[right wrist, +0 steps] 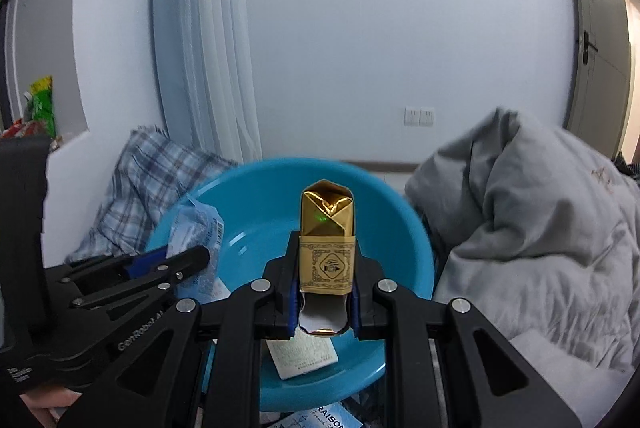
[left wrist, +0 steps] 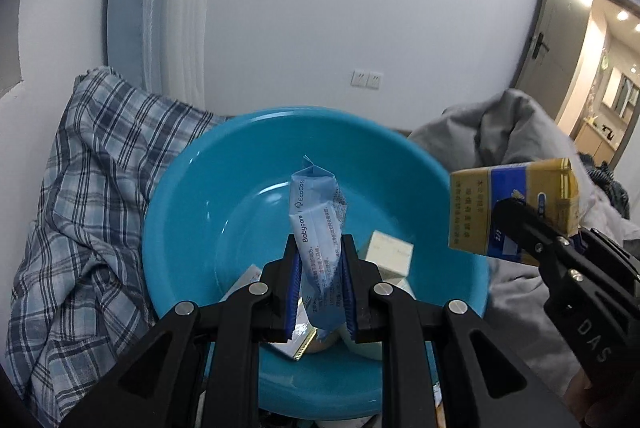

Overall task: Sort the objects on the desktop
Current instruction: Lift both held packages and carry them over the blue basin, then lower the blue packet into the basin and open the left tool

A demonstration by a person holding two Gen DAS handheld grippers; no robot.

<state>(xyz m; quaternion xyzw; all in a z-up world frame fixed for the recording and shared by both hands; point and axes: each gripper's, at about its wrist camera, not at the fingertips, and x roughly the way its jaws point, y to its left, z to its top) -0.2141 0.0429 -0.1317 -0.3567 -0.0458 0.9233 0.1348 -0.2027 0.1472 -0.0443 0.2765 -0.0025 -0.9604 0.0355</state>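
Observation:
A blue plastic basin sits ahead of both grippers. My left gripper is shut on a pale blue wipes packet that stands upright over the basin; the same packet and left gripper show at the left of the right wrist view. My right gripper is shut on a gold cigarette pack, held above the basin's near side. In the left wrist view that pack and the right gripper hang by the basin's right rim. Small white boxes lie inside the basin.
A plaid blue cloth is bunched left of the basin and a grey quilt is heaped to its right. A white card lies on the basin floor. A white wall and curtain stand behind. A door is at the far right.

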